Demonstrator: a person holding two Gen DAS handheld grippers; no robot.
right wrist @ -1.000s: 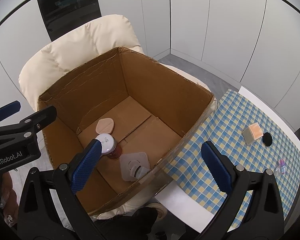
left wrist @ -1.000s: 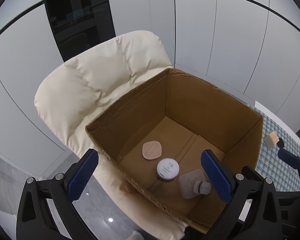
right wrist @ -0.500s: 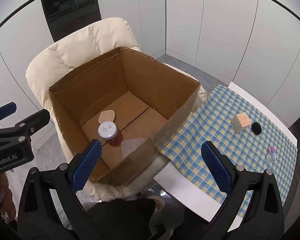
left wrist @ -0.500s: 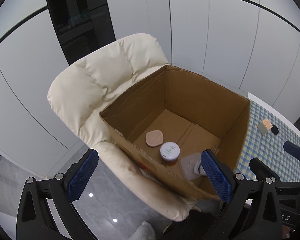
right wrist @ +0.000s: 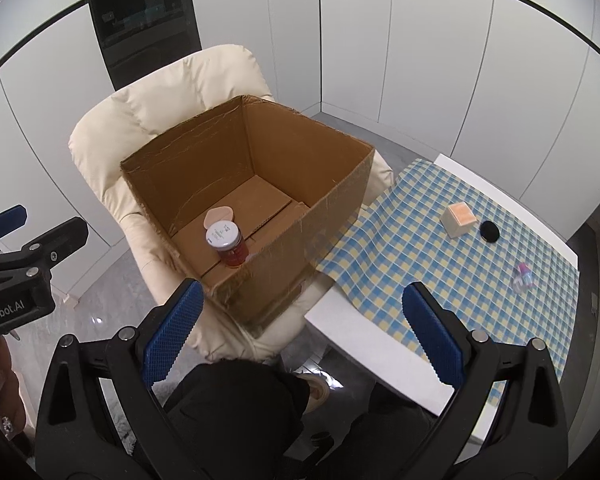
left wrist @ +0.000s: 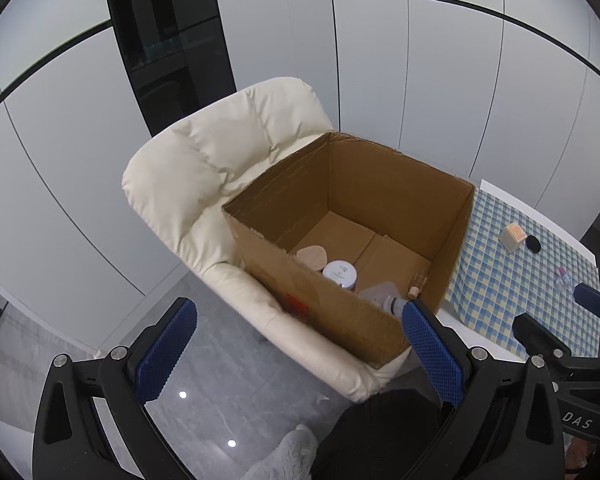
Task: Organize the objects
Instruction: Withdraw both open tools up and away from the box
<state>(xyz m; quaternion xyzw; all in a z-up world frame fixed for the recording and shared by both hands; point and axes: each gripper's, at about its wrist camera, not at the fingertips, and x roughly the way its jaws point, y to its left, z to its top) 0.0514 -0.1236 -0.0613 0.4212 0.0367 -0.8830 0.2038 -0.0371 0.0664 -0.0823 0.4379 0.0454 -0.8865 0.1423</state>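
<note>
An open cardboard box (right wrist: 312, 200) sits on the seat of a cream padded armchair (right wrist: 168, 92), just beside a white table covered with a blue-and-yellow checked cloth (right wrist: 416, 248). Inside the box, a white-lidded jar (right wrist: 226, 242) of red contents stands upright next to a flat beige pad (right wrist: 218, 215); the left wrist view also shows a pale pouch with a spout (left wrist: 384, 300) near the front wall. On the cloth, well apart from the box, lie a small cream cube (right wrist: 458, 220), a black round disc (right wrist: 490, 231) and a tiny bottle (right wrist: 522, 278). The left gripper (left wrist: 296, 356) and the right gripper (right wrist: 300, 334) both hang above the floor in front of the chair, fingers spread wide, holding nothing.
</note>
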